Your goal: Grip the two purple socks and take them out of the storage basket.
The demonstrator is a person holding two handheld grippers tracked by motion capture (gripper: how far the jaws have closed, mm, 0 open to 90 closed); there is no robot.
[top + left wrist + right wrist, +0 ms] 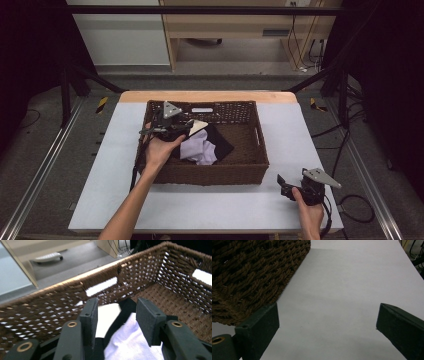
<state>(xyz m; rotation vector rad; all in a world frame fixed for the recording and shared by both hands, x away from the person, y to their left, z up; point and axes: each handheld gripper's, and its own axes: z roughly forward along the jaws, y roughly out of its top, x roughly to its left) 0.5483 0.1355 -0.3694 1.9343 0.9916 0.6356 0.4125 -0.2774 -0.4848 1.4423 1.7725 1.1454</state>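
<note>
So the pale lilac crumpled cloth (199, 150) lay with black fabric (220, 142) inside the brown woven wicker basket (215, 172). Your left gripper (116, 315) hovered over it, jaws apart, nothing grasped yet. Your right gripper (286, 184) waited at four o'clock, jaws spread.

Brown wicker basket (212, 172) mid-table (200, 205); inside its left half: lilac cloth (200, 150), black cloth (220, 142), cream piece (199, 125) behind them.
</note>
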